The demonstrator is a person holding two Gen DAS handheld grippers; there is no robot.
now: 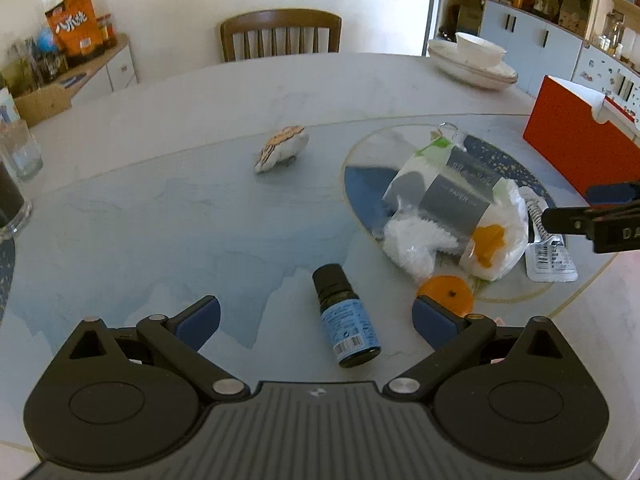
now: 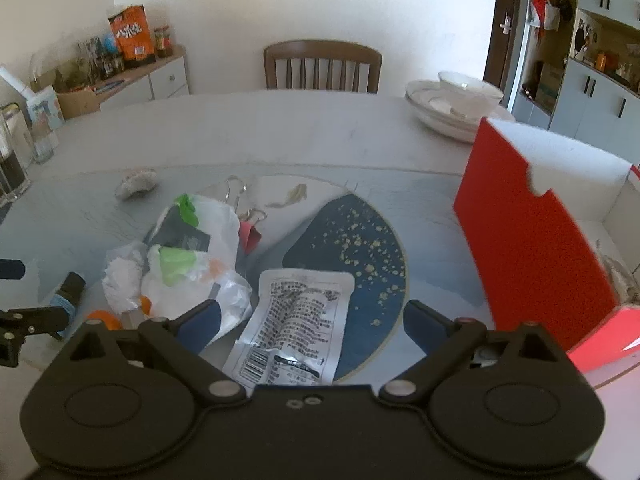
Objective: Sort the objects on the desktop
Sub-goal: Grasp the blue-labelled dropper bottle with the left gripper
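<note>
My left gripper (image 1: 316, 318) is open, its jaws on either side of a small dark bottle with a blue label (image 1: 347, 316) lying on the table; the bottle also shows in the right wrist view (image 2: 66, 298). My right gripper (image 2: 312, 320) is open over a silver foil packet (image 2: 294, 326) with printed text. A plastic bag of tissue packs (image 1: 452, 208) lies in the middle, also in the right wrist view (image 2: 192, 256). An orange disc (image 1: 446, 292) lies beside it. A red box (image 2: 532, 236) stands open on the right.
A small patterned pouch (image 1: 282, 148) lies further back. Stacked white bowls and plates (image 1: 472, 62) sit at the far right edge. Glass jars (image 1: 16, 176) stand at the left. A red binder clip (image 2: 250, 234) and metal clips lie behind the bag. A chair (image 1: 280, 34) stands behind the table.
</note>
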